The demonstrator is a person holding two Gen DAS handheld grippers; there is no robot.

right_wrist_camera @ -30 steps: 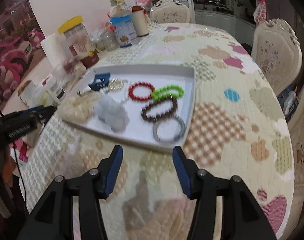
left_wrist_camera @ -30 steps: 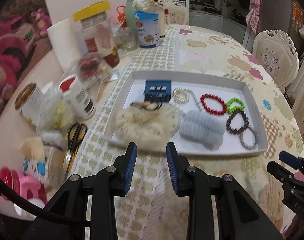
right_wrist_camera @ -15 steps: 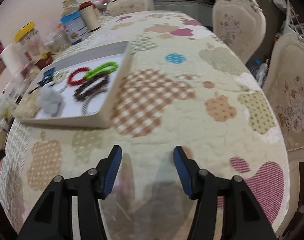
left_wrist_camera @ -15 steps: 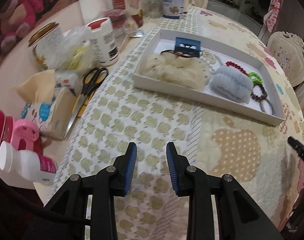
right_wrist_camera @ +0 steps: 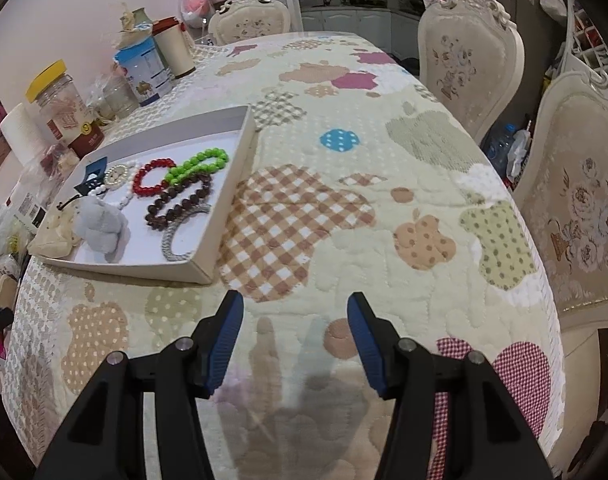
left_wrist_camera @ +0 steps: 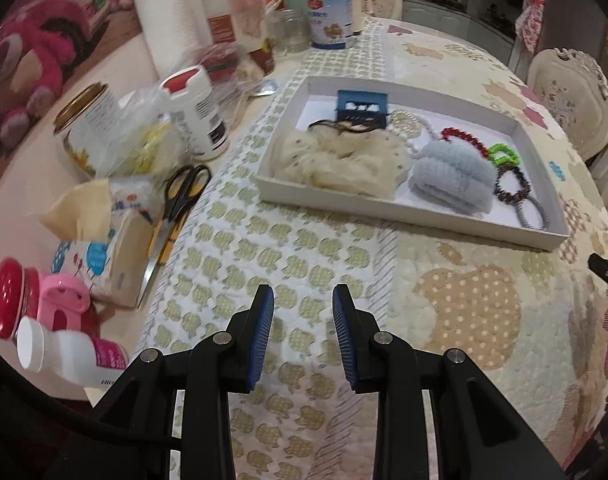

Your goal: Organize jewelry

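A shallow white tray (left_wrist_camera: 399, 210) lay on the quilted tablecloth (left_wrist_camera: 304, 248), its long axis running from the clutter side of the table toward the chairs; in the right wrist view the same tray (right_wrist_camera: 224, 216) receded away from the camera, well left of the gripper. Inside, from the clutter end, sat a blue card (left_wrist_camera: 361, 108), a cream scrunchie (left_wrist_camera: 339, 160), a grey scrunchie (left_wrist_camera: 451, 178), then a red bead bracelet (right_wrist_camera: 152, 178), a green bead bracelet (right_wrist_camera: 198, 164), a dark brown bead bracelet (right_wrist_camera: 180, 202) and a grey hair tie (right_wrist_camera: 176, 240), the bracelets lying flat and overlapping one another. A pearl piece (right_wrist_camera: 118, 176) lay beside the card; its form was hard to make out. The left gripper (left_wrist_camera: 302, 334) hung low over the cloth, short of the tray's near wall, fingers pointing toward the tray, jaws moderately apart and empty. The right gripper (right_wrist_camera: 295, 342) pointed along the table over bare cloth, jaws spread wide, holding nothing. Scissors (left_wrist_camera: 180, 204), a tissue pack (left_wrist_camera: 108, 256) and jars (left_wrist_camera: 220, 12) crowded the table's left edge. The grey scrunchie hid part of the red bracelet in the left view.
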